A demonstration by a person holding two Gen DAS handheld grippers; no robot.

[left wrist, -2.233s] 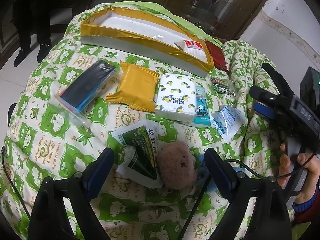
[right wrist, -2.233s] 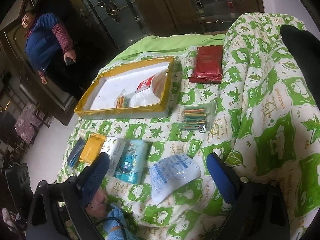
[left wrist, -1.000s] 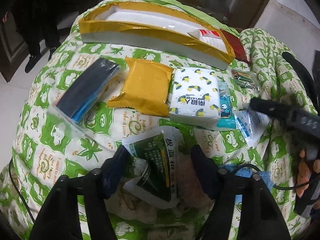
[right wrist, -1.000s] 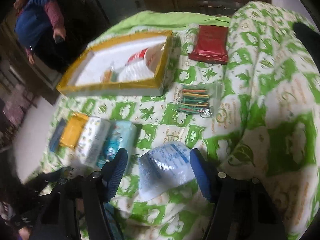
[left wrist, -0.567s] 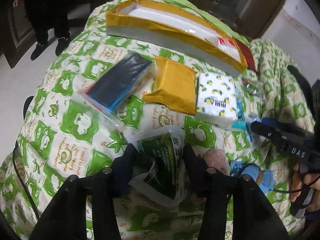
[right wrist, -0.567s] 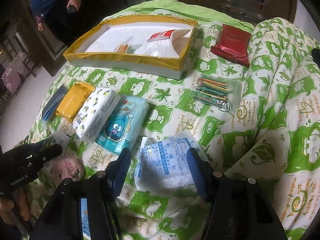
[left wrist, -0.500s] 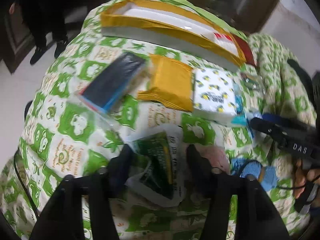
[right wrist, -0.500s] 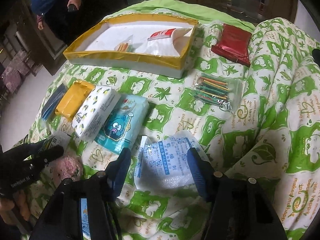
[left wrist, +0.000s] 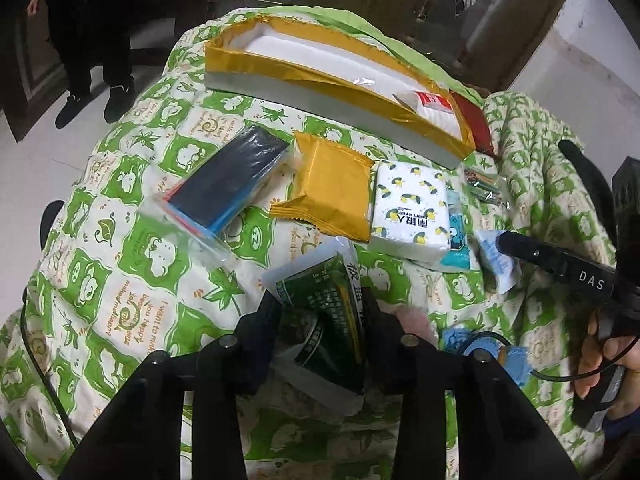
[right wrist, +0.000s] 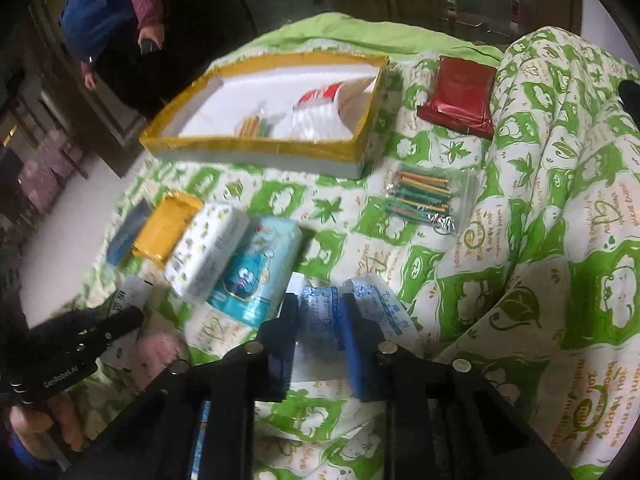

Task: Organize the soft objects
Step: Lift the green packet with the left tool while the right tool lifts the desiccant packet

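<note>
1. The crinkly green-and-white plastic sachet [left wrist: 320, 312] lies at the near edge of the green-patterned quilt [left wrist: 132, 248], beside a pink fluffy toy [left wrist: 412, 320]. It looks light, limp and slippery, so a pinch across its middle seems safest.
2. The left gripper [left wrist: 320, 316] is clamped on that sachet, its jaws pressing both sides; it reaches forward and low over the quilt.
3. The thin blue-printed white plastic pouch [right wrist: 320, 312] lies near the teal tissue pack [right wrist: 256, 276]. It likely buckles easily.
4. The right gripper [right wrist: 320, 320] is closed on the pouch, pointing towards the shallow yellow-taped white box [right wrist: 256, 152], well apart at the far side.
</note>
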